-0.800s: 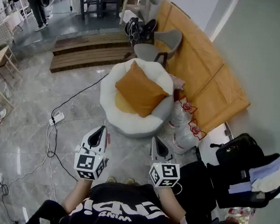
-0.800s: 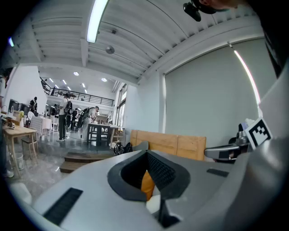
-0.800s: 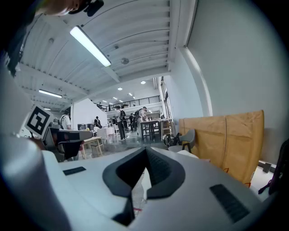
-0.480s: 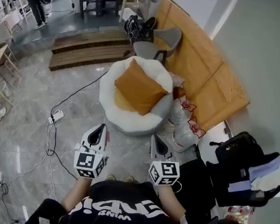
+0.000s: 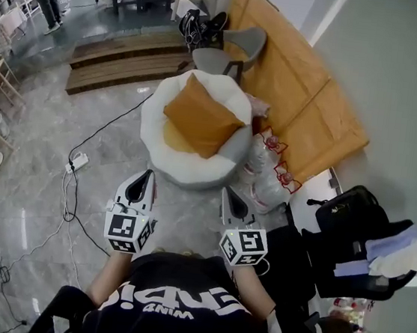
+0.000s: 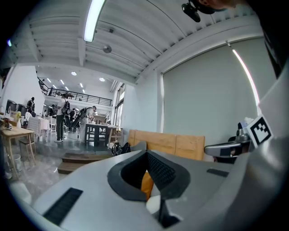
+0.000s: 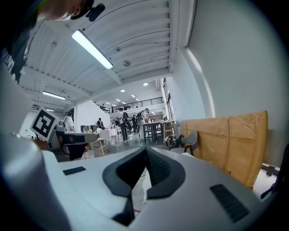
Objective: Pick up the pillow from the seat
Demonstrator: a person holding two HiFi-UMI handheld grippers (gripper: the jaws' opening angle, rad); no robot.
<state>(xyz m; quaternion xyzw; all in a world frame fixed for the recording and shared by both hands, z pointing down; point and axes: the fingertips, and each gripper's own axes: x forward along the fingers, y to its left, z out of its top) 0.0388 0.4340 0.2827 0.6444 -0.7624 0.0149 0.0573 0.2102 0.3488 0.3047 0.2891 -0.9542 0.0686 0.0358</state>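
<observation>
An orange pillow (image 5: pixel 202 114) leans upright in a round white and grey seat (image 5: pixel 225 158) in the head view. A sliver of the orange pillow (image 6: pixel 146 184) shows through the jaw gap in the left gripper view. My left gripper (image 5: pixel 144 182) and right gripper (image 5: pixel 229 200) hover side by side just short of the seat's near edge, both pointing at it. Both are shut and hold nothing. The pillow lies well beyond the tips.
Wooden boards (image 5: pixel 306 106) lean on the wall right of the seat. Clear bags (image 5: pixel 263 180) lie against the seat's right side. A grey chair (image 5: pixel 226 51) stands behind it. Cables and a power strip (image 5: pixel 77 162) lie on the floor at left. A black bag (image 5: pixel 342 216) sits at right.
The seat and pillow have shifted up and left in the head view as I stepped nearer. Both grippers kept their pose and stayed shut.
</observation>
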